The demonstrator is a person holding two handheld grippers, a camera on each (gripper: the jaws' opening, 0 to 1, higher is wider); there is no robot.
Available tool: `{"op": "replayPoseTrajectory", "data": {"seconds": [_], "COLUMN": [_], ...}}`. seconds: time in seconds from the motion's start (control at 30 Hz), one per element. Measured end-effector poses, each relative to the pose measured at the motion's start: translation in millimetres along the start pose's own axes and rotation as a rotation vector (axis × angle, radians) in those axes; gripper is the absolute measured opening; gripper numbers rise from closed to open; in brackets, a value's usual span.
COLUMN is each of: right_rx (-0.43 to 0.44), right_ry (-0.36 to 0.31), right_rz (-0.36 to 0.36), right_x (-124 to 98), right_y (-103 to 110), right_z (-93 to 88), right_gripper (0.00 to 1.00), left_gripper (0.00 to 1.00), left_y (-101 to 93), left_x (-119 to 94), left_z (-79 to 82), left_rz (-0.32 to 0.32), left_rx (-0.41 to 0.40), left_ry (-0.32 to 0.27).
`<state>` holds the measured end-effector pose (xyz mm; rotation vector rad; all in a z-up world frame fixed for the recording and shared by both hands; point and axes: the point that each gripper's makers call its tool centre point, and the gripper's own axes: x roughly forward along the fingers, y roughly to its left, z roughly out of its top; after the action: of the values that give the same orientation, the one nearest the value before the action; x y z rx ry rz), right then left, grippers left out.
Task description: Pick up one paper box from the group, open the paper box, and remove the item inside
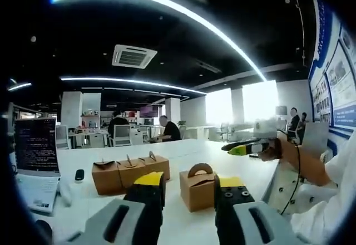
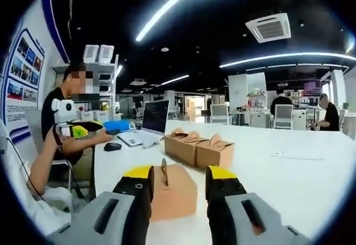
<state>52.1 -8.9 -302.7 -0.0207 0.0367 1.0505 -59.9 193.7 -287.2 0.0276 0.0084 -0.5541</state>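
White table (image 1: 183, 150), long, runs far into an open office; people seated at desks at the far end. Laptop (image 1: 36, 150) at the left edge in the left gripper view, a small dark mouse (image 1: 79, 175) just beside it.

Group of paper boxes: a row of three brown boxes (image 1: 129, 172) with arched handles, touching side by side, left of centre in the left gripper view. One single box (image 1: 197, 188) stands apart to their right, nearer the person. In the right gripper view the same single box (image 2: 172, 192) sits near, between the jaws' lines but not touched, with the row (image 2: 197, 147) farther off.

Left gripper (image 1: 189, 192): jaws apart, nothing between the pads, held above the table short of the single box. Right gripper (image 2: 179, 186): jaws apart, empty, also held off the table, aimed at the single box.

Step in hand, as I judge it: the approach, pick not yet made. All boxes closed.

Next move calls for lowering one gripper onto the single box, closing on its handle or sides, lifting it clear of the row. The other gripper is then free to work the top flaps.
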Motion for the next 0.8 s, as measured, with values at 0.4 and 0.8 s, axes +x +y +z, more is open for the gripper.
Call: {"op": "replayPoseTrajectory", "data": {"seconds": [0.4, 0.8], "right_rx": [-0.033, -0.051], "right_ry": [-0.052, -0.034], "right_rz": [0.009, 0.023], "right_x": [-20, -22], "right_y": [9, 15], "right_z": [15.2, 14.1], "right_gripper": [0.38, 0.38], "left_gripper": [0.37, 0.37], "left_y": [1.9, 2.0], "left_x": [4, 18], "left_z": [-3.1, -10.3], "left_rz": [0.007, -0.011], "left_rx": [0.009, -0.015], "left_ry": [0.004, 0.024]}}
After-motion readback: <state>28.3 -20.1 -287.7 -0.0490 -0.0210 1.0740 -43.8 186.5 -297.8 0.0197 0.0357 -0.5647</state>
